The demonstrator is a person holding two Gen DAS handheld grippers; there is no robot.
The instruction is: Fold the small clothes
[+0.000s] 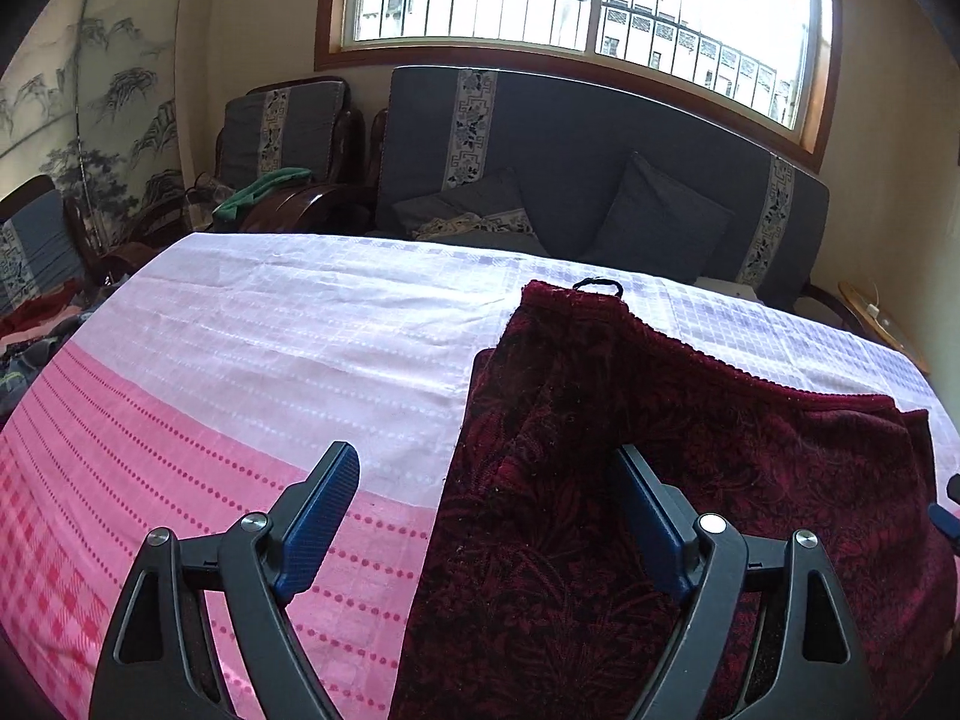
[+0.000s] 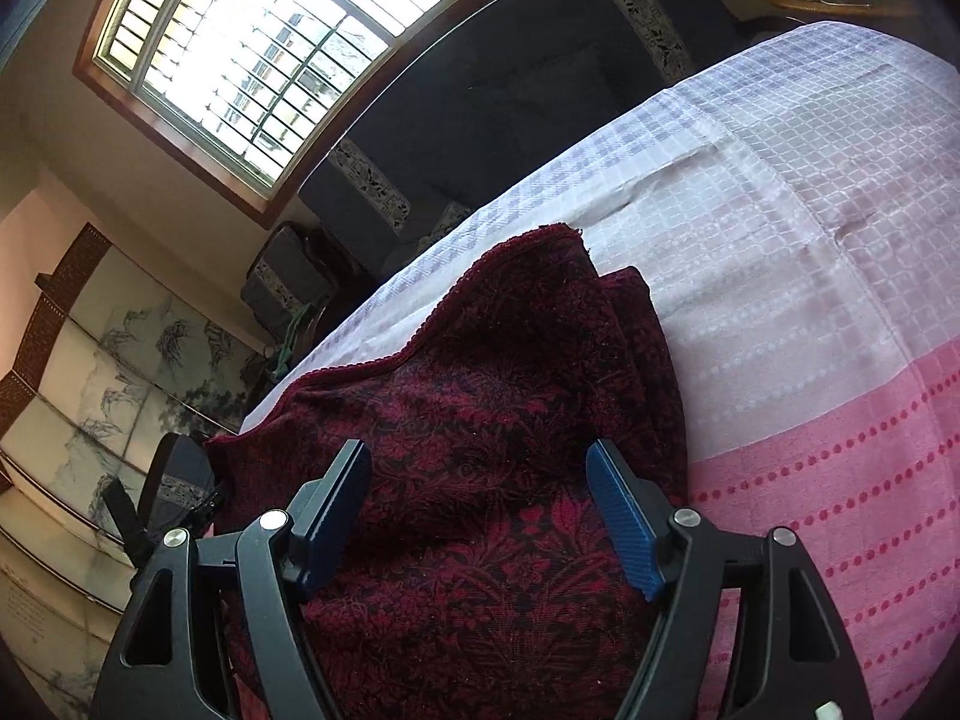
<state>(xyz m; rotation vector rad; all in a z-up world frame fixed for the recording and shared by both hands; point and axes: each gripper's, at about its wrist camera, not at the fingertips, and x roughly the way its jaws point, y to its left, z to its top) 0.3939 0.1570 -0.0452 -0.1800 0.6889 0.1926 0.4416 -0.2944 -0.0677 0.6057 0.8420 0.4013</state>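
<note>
A dark red garment [image 1: 600,408] with a black leaf pattern lies folded on the pink and white tablecloth [image 1: 240,360], with a small black loop [image 1: 597,285] at its far edge. My left gripper [image 1: 486,459] hovers open over the garment's left edge: one finger is above the cloth, the other above the garment, and nothing is between the pads. In the right wrist view the same garment [image 2: 510,360] fills the middle. My right gripper [image 2: 478,450] stands open just above it, and its blue pads do not press the fabric.
A dark blue sofa [image 1: 600,150] with cushions runs behind the table under a barred window [image 1: 570,0]. An armchair [image 1: 282,138] with a green cloth [image 1: 258,192] stands at the back left. More clothes [image 1: 30,324] lie off the left edge, and a small wooden side table [image 1: 870,312] is at the right.
</note>
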